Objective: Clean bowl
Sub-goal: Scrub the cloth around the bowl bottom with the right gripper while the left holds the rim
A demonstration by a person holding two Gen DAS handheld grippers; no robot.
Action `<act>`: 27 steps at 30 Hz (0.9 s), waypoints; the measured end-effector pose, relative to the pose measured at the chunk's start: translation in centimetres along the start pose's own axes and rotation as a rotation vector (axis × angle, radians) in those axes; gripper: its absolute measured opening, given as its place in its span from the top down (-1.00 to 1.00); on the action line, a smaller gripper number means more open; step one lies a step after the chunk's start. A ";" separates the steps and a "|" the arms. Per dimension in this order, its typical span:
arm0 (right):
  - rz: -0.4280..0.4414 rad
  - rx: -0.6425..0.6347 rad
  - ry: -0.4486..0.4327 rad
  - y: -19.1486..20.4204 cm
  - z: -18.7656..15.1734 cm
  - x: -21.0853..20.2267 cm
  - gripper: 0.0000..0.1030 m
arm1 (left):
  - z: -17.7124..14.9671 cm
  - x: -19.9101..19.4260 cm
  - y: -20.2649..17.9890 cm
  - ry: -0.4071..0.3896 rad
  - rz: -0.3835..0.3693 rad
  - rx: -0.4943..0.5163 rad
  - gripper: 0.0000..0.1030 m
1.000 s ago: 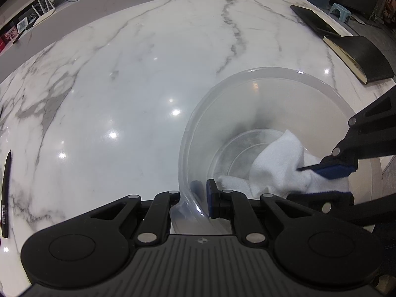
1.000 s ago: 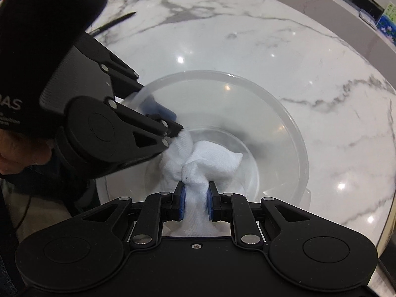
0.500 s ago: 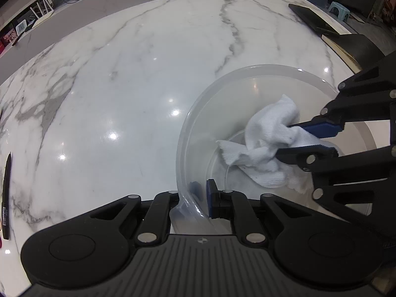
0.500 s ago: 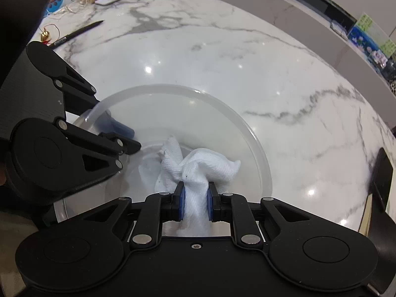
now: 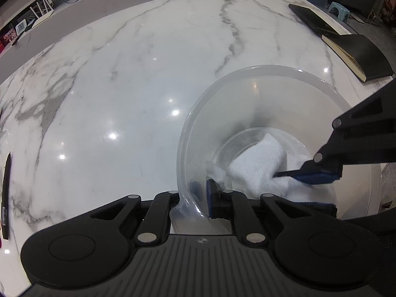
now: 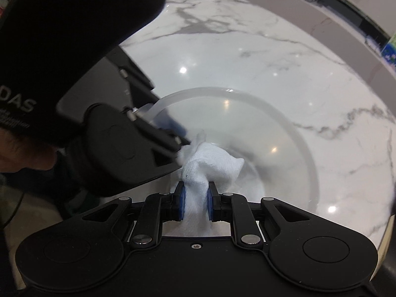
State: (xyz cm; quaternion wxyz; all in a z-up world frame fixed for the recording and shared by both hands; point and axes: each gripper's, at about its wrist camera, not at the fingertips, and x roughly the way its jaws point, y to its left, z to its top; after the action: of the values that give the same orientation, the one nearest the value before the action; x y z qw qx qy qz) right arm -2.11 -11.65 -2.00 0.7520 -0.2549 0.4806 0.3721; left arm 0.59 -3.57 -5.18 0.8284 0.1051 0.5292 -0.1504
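Observation:
A clear plastic bowl stands on the white marble table. My left gripper is shut on the bowl's near rim, one blue pad inside the wall and one outside. My right gripper is shut on a white cloth and presses it against the bowl's floor near the left gripper's side. In the left wrist view the cloth lies low in the bowl with the right gripper coming in from the right. The bowl fills the middle of the right wrist view.
A black notebook and a flat black device lie at the table's far right edge. A black pen lies at the left edge. The left gripper's body and the hand holding it block the left of the right wrist view.
The right gripper has swept the cloth from the bowl's far side wall back down to the floor, close to the left gripper. The left gripper and bowl have stayed in place.

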 end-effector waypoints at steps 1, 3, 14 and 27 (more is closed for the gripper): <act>0.004 0.006 0.006 -0.1 0.0 0.0 0.70 | 0.0 0.0 -0.1 0.000 0.000 -0.002 0.82; 0.008 0.017 0.026 -0.5 -0.1 -0.1 0.70 | 0.1 0.0 -0.1 0.000 0.000 -0.003 0.82; -0.097 0.045 0.063 -1.9 -0.2 0.1 0.71 | 0.0 0.0 -0.2 0.001 0.002 0.004 0.82; -0.161 0.055 -0.014 -2.2 0.3 0.5 0.71 | 0.1 -0.1 -0.2 0.002 0.000 0.007 0.81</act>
State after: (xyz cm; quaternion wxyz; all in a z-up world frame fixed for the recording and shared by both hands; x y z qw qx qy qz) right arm -0.04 -12.53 -2.27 0.7895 -0.2694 0.4633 0.2992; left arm 0.57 -3.81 -5.08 0.8276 0.1082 0.5295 -0.1518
